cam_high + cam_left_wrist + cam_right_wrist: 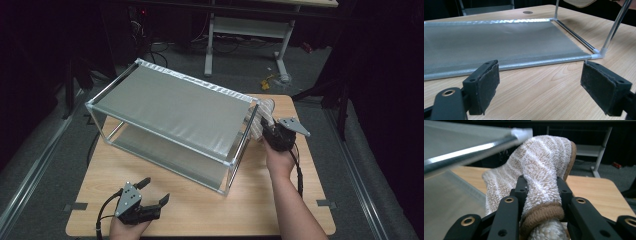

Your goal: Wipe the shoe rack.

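Note:
A two-tier rack (170,100) with silver fabric shelves and a metal frame stands on the wooden table (200,210). My right gripper (267,131) is shut on a fuzzy white-and-tan striped slipper (541,167) with a brown rim, held up beside the rack's right end near its top corner post (255,107). The slipper (264,112) pokes out beyond the gripper there. My left gripper (155,192) rests low at the table's front left, open, with nothing between its pads (486,85). The rack's lower shelf (499,42) lies just ahead of it.
The rack's front right corner joint (599,52) and upright post (616,22) stand near the left gripper's right jaw. Bare table lies along the front edge. A white-legged desk (245,30) and cables sit on the dark floor beyond.

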A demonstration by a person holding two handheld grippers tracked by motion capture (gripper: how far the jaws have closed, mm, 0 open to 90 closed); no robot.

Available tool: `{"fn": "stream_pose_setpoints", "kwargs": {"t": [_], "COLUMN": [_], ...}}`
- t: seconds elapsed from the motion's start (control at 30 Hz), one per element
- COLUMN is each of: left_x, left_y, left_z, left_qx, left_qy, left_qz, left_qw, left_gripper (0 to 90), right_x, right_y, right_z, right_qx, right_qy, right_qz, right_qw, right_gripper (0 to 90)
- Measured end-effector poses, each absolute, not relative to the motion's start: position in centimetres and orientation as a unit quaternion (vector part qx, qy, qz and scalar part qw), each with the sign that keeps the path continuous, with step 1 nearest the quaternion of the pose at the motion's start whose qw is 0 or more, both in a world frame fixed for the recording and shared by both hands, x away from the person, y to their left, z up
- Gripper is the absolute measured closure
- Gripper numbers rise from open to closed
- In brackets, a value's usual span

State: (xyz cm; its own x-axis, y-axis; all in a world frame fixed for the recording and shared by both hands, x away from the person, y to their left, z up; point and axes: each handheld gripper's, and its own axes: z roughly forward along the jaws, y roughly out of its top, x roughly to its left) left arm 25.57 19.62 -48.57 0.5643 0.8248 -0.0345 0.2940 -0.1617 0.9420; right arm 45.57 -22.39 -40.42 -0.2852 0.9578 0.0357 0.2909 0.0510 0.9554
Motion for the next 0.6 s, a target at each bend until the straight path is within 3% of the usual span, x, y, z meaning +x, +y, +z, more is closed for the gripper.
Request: {"fn": "stream_pose_setpoints", "kwargs": {"t": [0.6], "left_x": [25.6], "left_y": [19.7], "left_z": [-48.6], "left_qx": [0.719], "left_qy": [0.389], "left_qz": [0.256], "left_qw": [0.516], "left_gripper": [16.0], "right_x": [46.5], "right_y": [-23.5], "right_z": [-46.2], "right_qx": [0.525], "right_qy": [0.675], "right_qz": [0.412], "right_qw": [0.314], "right_gripper": [70.8]}}
